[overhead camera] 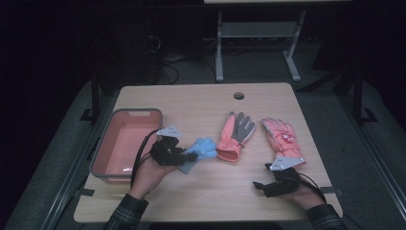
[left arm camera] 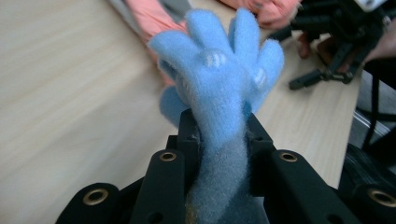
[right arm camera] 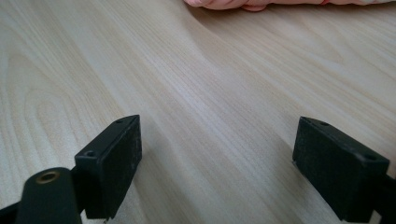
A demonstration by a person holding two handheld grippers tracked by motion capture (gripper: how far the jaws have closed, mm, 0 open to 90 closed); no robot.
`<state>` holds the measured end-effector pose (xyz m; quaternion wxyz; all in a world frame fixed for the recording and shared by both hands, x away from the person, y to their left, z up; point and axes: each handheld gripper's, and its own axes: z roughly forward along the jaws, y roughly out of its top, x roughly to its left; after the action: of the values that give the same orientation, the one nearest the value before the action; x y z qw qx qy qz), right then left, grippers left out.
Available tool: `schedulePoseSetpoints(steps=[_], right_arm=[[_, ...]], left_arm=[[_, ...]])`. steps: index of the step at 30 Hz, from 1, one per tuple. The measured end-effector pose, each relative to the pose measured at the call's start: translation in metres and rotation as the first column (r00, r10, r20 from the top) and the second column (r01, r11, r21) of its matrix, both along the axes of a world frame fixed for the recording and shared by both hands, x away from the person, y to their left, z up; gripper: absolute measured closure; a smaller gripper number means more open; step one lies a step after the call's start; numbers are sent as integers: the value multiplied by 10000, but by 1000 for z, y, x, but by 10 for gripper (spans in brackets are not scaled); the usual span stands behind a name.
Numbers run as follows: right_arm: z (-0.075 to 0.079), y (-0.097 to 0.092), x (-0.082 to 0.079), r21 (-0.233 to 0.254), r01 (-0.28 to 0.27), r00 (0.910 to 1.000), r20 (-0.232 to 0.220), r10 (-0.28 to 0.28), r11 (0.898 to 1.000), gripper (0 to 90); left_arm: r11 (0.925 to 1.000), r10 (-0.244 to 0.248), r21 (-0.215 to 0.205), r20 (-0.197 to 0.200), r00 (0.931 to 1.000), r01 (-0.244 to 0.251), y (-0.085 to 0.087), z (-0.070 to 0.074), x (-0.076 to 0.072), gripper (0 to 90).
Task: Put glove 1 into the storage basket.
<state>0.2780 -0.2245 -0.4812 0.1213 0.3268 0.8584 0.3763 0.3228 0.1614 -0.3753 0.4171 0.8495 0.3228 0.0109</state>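
From above, the left gripper at lower left clamps the blue glove; its own view reveals two shiny dots on the palm. The right gripper gapes open.

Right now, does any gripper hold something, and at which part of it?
The left gripper holds the blue glove by its cuff end. The right gripper is open, holding nothing.

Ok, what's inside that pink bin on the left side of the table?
The pink bin looks empty: its bare floor shows, with a small bright glint near the front. The left gripper, shut on the blue glove, and its cable cover the bin's near right corner.
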Motion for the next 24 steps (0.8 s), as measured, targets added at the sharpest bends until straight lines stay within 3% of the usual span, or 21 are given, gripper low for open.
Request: schedulePoseSetpoints(steps=[4, 10, 18, 24], right_arm=[[0, 0, 0, 15, 54, 10000, -36, -54, 10000, 150], [0, 1, 0, 12, 59, 10000, -37, -59, 10000, 150], [0, 1, 0, 11, 67, 10000, -38, -67, 10000, 150], [0, 1, 0, 14, 72, 10000, -47, -72, 10000, 150]], left_arm=[[9984, 557, 51, 208, 9982, -558, 19, 6, 6, 737], [9906, 1362, 30, 402, 9899, -1364, 48, 11, 13, 737], [9677, 2476, 319, 674, 9665, -2501, 82, 9, 21, 737], [9521, 3040, 137, 685, 9502, -3056, 104, 10, 25, 737]])
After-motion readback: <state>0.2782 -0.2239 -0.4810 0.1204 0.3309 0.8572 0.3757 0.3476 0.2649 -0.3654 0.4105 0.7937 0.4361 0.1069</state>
